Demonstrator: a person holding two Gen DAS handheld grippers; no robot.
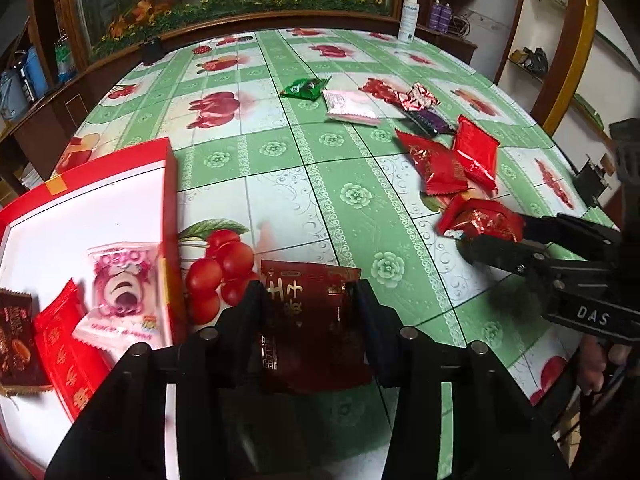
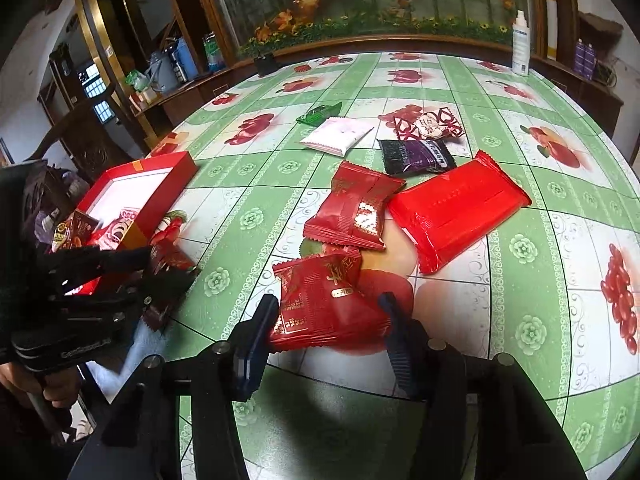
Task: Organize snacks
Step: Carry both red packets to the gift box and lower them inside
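Note:
My left gripper is shut on a dark red snack packet with gold lettering, just right of the red box. The box has a white inside and holds a pink bear packet, a red packet and a brown packet. In the right wrist view the left gripper shows beside the box. My right gripper is shut on a bright red packet low over the tablecloth; the left wrist view shows that gripper pinching this packet.
Loose snacks lie on the green fruit-print tablecloth: a small red packet, a large red packet, a purple-black packet, a white packet, a green packet and a heart-print packet. A white bottle stands at the far edge.

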